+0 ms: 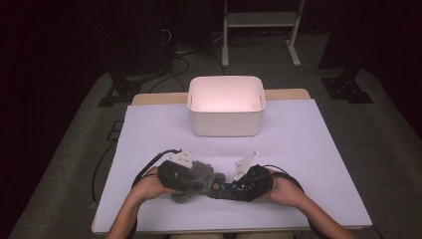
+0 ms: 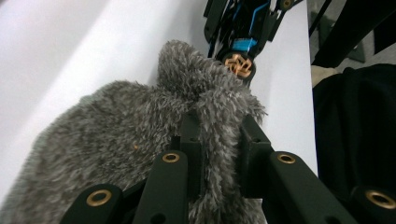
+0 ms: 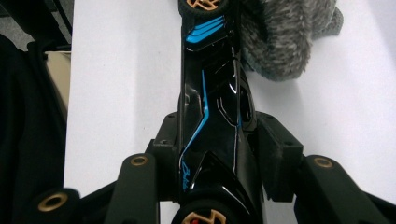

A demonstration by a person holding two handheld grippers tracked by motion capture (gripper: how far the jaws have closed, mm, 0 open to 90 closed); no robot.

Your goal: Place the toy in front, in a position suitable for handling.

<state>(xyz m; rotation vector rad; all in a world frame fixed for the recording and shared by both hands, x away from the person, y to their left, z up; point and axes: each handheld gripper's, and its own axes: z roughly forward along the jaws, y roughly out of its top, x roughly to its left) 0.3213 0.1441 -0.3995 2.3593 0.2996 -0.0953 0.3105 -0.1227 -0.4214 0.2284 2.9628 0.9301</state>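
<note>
We look down from above the table (image 1: 298, 129), while both gripper views sit close (sharing the grey plush toy (image 2: 140, 121)).

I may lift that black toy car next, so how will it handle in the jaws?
The toy car looks like stiff, glossy plastic, so it may slip between the pads. Its gold-spoked wheels suggest it could roll once set on the white table. It seems light.

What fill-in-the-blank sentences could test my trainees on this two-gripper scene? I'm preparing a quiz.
1. The left gripper is shut on a fuzzy ____ plush toy.
2. The right gripper has a black toy ____ with blue stripes between its jaws.
3. The white bin behind both hands is ____ inside.
4. The table is covered in ____.

Missing words: grey; car; empty; white
</note>
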